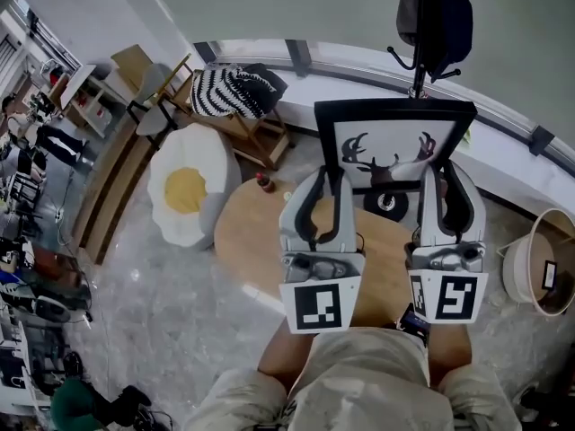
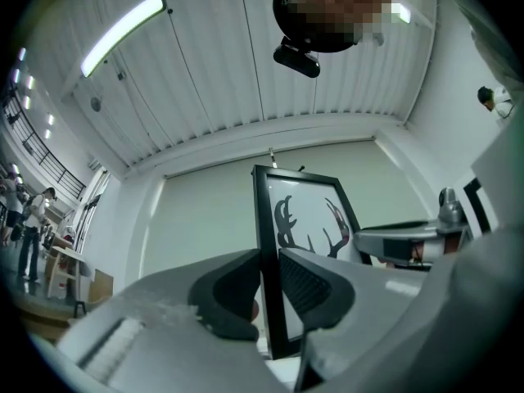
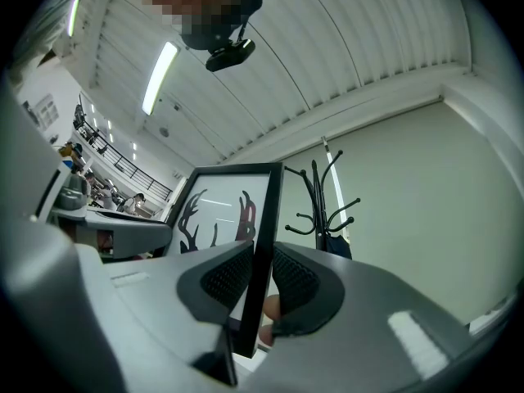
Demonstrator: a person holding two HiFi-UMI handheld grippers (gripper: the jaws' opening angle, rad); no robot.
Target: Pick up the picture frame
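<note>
A black picture frame (image 1: 392, 142) with a deer-antler print hangs tilted in the air above a round wooden table (image 1: 247, 236). My left gripper (image 1: 325, 191) is shut on the frame's left edge, and my right gripper (image 1: 442, 191) is shut on its right edge. In the left gripper view the frame (image 2: 301, 228) stands edge-on between the dark pads of the left gripper (image 2: 270, 289). In the right gripper view the frame (image 3: 225, 207) is clamped the same way by the right gripper (image 3: 260, 281). The frame's lower edge is hidden behind the grippers.
On the table stand a small bottle (image 1: 264, 182) and a black round object (image 1: 388, 203). A fried-egg cushion (image 1: 184, 191) lies on the floor to the left. A coat rack (image 1: 424, 25) stands behind the frame, a basket (image 1: 537, 260) at right, and a wooden chair (image 1: 238, 106) at back left.
</note>
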